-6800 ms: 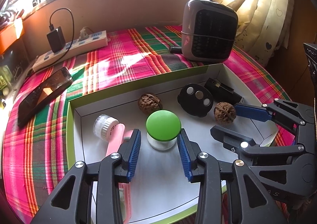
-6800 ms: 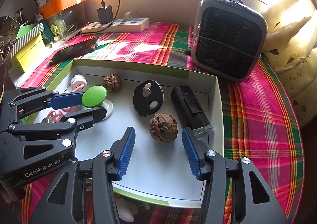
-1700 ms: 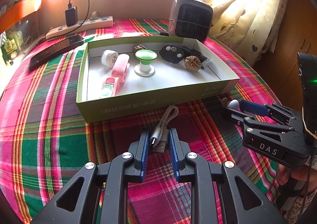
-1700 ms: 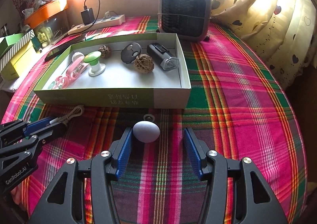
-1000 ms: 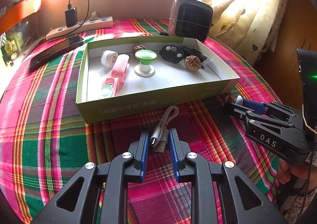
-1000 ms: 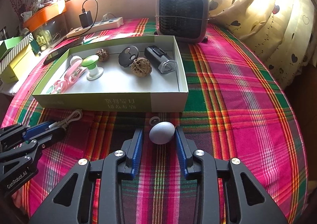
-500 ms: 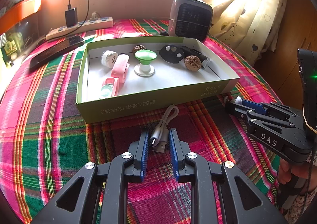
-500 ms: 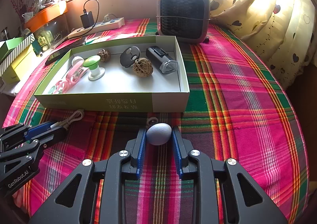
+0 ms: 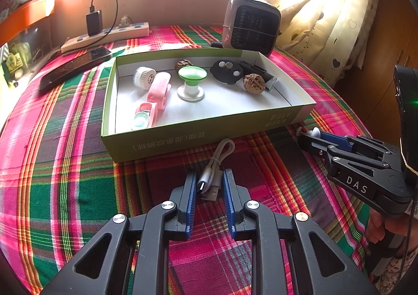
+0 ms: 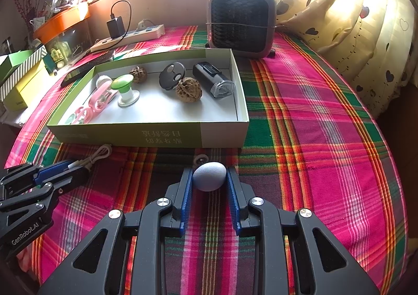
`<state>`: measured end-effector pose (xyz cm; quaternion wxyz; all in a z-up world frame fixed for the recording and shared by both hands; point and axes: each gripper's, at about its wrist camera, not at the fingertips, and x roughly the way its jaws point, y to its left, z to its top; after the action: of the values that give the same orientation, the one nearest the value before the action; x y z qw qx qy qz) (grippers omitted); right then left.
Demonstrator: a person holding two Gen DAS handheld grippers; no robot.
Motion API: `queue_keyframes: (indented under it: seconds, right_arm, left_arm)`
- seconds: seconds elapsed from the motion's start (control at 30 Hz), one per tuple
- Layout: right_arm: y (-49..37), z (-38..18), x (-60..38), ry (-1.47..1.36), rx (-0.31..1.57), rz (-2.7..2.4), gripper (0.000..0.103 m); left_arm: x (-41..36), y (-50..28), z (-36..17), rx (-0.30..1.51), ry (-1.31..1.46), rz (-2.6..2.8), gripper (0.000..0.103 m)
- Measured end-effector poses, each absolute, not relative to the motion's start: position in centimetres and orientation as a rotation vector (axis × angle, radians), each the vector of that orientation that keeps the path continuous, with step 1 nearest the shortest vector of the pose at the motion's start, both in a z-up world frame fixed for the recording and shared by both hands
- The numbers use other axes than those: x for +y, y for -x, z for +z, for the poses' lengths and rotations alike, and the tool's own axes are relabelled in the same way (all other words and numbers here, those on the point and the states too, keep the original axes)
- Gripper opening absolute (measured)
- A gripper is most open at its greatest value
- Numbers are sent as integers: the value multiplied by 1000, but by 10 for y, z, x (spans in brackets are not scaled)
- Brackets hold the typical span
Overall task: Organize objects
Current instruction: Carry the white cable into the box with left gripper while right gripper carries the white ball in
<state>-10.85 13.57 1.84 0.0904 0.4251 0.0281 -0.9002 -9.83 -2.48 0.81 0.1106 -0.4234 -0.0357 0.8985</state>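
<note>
I am reading "DAS" in white letters on the black side of my right gripper (image 9: 309,138), which is showing to the right of the green box (image 9: 183,138) in the left wrist view. I am reading "GenRobot.AI" in white on the side of my left gripper (image 10: 62,168), which is sitting to the left of that box in the right wrist view. The box's near wall is carrying printed Chinese characters, and they are appearing upside down to me in both views, too distorted for me to be reading them with certainty.
</note>
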Motion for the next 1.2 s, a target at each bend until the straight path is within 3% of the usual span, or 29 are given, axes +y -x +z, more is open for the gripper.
queue_keyframes:
  seconds: [1.2]
  right_arm:
    - [95, 53, 131, -1116, 69, -2672, 26]
  left_arm:
    - [-31, 89, 48, -103, 1124, 2699, 17]
